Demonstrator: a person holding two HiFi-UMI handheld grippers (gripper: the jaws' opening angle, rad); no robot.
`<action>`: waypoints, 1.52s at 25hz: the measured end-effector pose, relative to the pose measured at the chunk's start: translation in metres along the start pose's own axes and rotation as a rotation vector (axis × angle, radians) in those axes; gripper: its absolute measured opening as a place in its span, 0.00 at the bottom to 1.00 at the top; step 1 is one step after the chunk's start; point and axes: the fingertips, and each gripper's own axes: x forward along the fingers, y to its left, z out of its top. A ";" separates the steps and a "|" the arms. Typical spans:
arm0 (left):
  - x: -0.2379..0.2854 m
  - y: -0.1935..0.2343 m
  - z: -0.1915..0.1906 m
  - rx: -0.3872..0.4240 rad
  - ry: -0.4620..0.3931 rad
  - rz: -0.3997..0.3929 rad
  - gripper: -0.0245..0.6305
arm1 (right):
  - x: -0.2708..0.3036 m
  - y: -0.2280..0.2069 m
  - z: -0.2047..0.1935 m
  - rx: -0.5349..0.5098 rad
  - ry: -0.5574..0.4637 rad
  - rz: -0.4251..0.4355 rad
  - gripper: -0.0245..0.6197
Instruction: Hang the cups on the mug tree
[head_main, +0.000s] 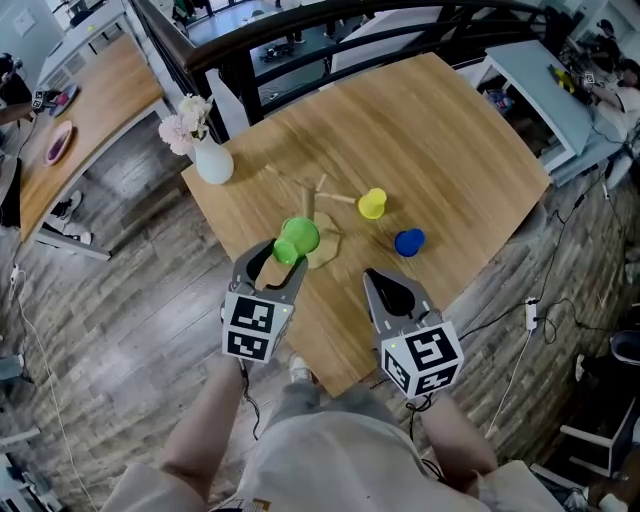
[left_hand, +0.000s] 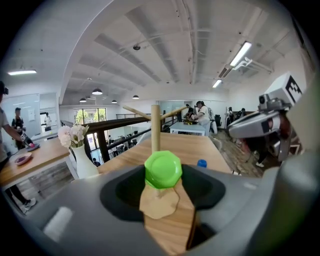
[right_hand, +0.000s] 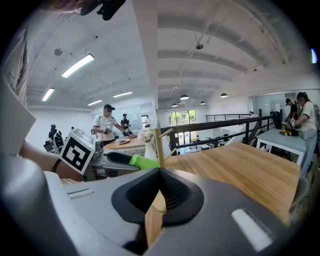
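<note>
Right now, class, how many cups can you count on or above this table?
3. The green cup is held in the left gripper by the mug tree; the yellow cup and the blue cup sit on the table to its right. None seems hidden.

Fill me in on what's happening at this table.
A person with a gripper in each hand is hanging cups on a wooden mug tree on the wooden table. The left gripper holds a green plastic cup, base toward its camera, just in front of the tree's post. The right gripper is shut and empty. A yellow plastic cup already sits on a peg; a blue plastic cup waits on the table.
</note>
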 end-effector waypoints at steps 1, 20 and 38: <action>-0.001 -0.001 -0.002 -0.009 0.007 -0.001 0.38 | -0.002 0.000 -0.001 0.001 0.000 -0.001 0.04; -0.085 -0.034 0.061 0.013 -0.120 -0.003 0.31 | -0.051 0.017 0.026 0.112 -0.101 0.049 0.04; -0.185 -0.099 0.127 0.078 -0.323 -0.037 0.05 | -0.152 0.066 0.098 -0.051 -0.258 0.085 0.04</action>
